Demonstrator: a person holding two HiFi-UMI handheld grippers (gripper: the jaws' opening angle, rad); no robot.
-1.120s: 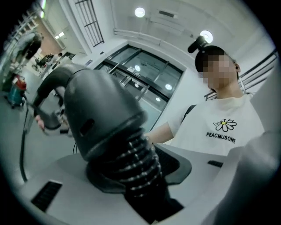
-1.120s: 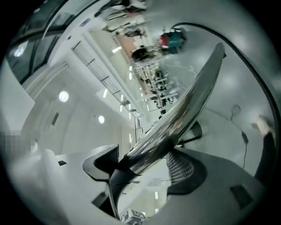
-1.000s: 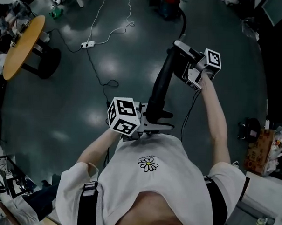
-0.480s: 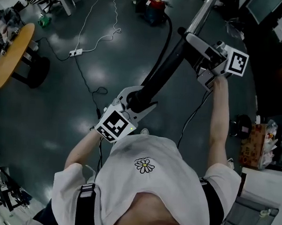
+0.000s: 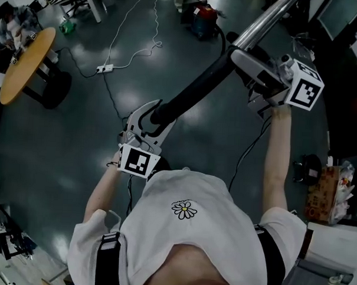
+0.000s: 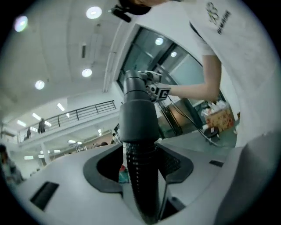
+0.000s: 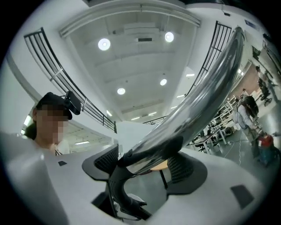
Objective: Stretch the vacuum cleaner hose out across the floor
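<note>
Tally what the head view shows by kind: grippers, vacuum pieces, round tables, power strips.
Grippers: 2, left gripper, right gripper
Vacuum pieces: 3, canister, hose, metal wand
Round tables: 1
Power strips: 1
Total: 7

Dim in the head view, with pale glare patches on the dark floor (image 5: 66, 152). Brighter in both gripper views under round ceiling lamps (image 7: 104, 44); heavily fisheye-bent, black at corners, soft on near fingers (image 6: 61, 180).

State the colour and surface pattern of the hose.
The hose is black with fine ribbing, and it shows best in the left gripper view.
</note>
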